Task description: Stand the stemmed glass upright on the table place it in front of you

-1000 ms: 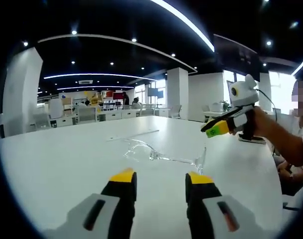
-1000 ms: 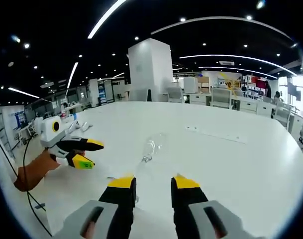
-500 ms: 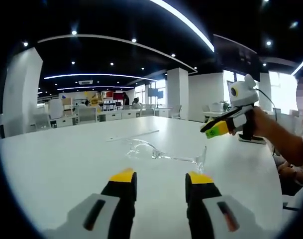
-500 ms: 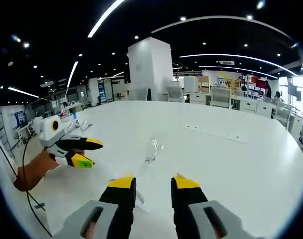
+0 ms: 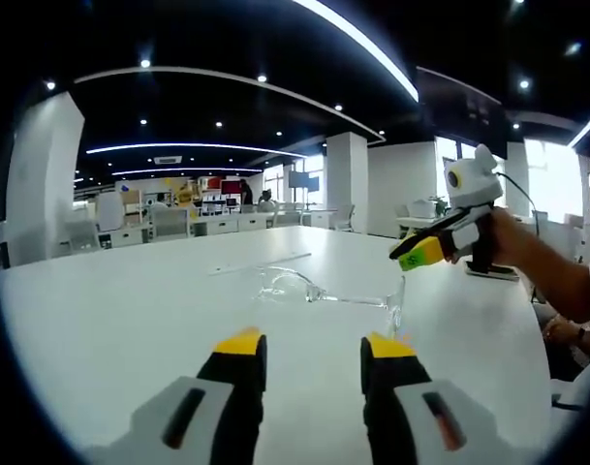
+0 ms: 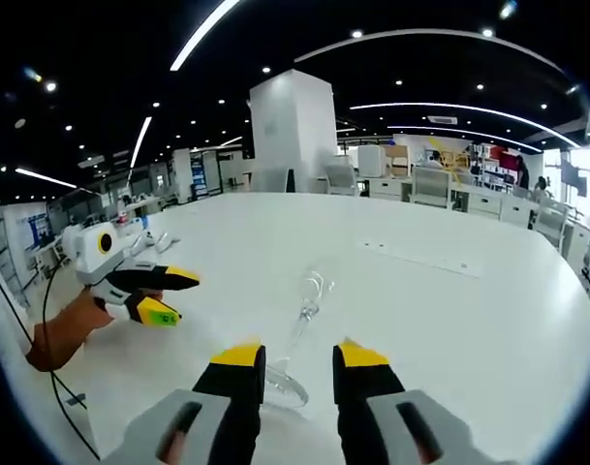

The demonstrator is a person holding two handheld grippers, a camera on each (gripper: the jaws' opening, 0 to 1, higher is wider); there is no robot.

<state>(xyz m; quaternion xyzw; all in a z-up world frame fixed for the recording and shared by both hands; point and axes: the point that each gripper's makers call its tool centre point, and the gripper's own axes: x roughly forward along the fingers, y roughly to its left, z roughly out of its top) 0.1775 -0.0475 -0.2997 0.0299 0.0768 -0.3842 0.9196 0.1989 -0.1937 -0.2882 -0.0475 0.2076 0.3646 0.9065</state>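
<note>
**A:** Where is the stemmed glass [image 6: 302, 325] at this moment?

**B:** Lying on its side on the white counter [image 6: 450, 320], out in the open middle and well away from every edge. In the right gripper view its round foot sits just ahead of the right gripper [image 6: 290, 361], the stem runs away from the camera, and the bowl lies at the far end. In the left gripper view the stemmed glass [image 5: 319, 294] lies crosswise beyond the left gripper [image 5: 315, 346].

**A:** And the fingers?

**B:** Both pairs are parted and hold nothing. The right pair hangs above the counter with the foot showing in the gap between them. I cannot tell whether they touch it.

**A:** How would you expect it to handle?

**B:** Light, I'd judge, but thin clear glass: rigid, slick, and quick to crack under a hard squeeze. On its side it can roll on the bowl, so a nudge may send it off line.

**A:** Where to grip?

**B:** On the stem near the foot, to my mind. It is narrow enough for the fingers to close around, and a gentle hold there lets the glass pivot up onto its foot. The bowl looks too wide and fragile to pinch.
</note>
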